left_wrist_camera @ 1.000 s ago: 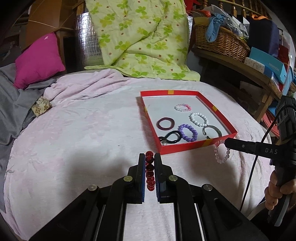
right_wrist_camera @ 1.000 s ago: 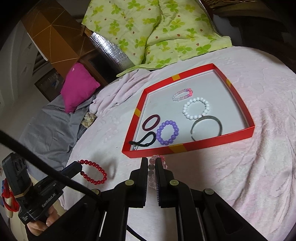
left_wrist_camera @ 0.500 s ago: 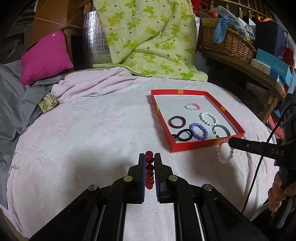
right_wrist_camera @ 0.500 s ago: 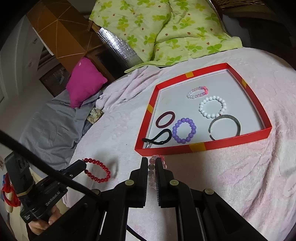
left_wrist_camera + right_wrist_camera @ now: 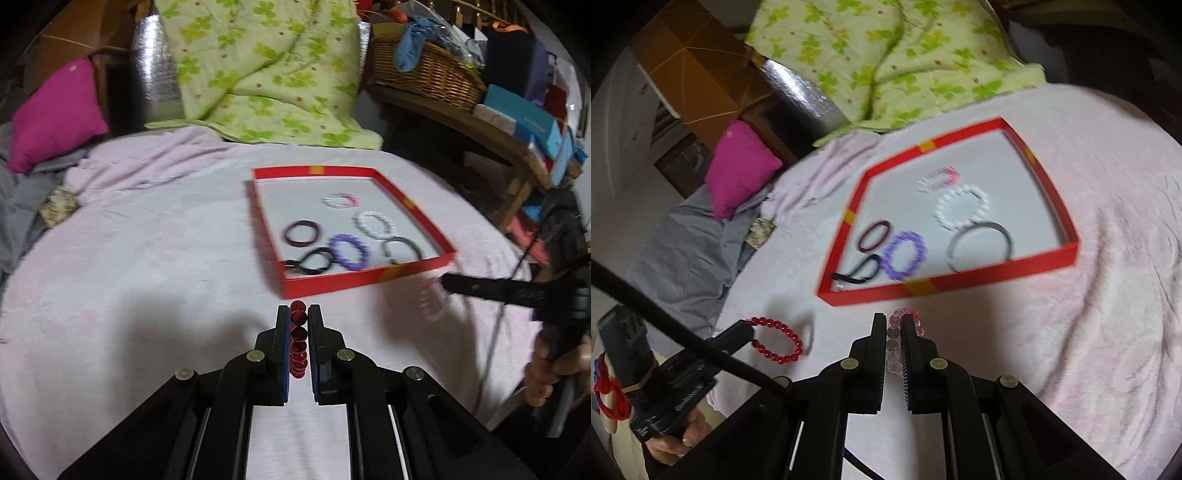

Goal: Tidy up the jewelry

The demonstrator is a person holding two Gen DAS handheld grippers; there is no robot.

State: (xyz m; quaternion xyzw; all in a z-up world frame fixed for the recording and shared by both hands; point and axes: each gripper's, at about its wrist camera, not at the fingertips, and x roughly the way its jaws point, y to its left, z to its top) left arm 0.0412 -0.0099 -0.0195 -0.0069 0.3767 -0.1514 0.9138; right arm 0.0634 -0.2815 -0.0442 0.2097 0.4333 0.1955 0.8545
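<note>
My left gripper [image 5: 298,314] is shut on a red bead bracelet [image 5: 298,334], held above the pink bedspread short of the red tray [image 5: 369,277]; the bracelet also shows in the right wrist view [image 5: 777,341]. My right gripper [image 5: 894,323] is shut on a pale pink bead bracelet [image 5: 905,316], just before the tray's near wall [image 5: 960,282]; it looks blurred in the left wrist view [image 5: 430,302]. Inside the tray lie a purple bead bracelet [image 5: 904,255], a white bead bracelet [image 5: 960,206], a grey bangle [image 5: 980,245], a dark red ring [image 5: 873,236], a black band [image 5: 860,271] and a pink-white bracelet [image 5: 938,179].
A green flowered quilt [image 5: 258,70] and a magenta pillow [image 5: 55,114] lie at the bed's far side. A wicker basket [image 5: 424,74] and boxes [image 5: 524,118] stand on a wooden shelf to the right. Grey cloth [image 5: 683,251] covers the bed's left edge.
Both grippers have kept their bracelets and moved nearer the tray, which now looks larger in both views. The image is motion-blurred.
</note>
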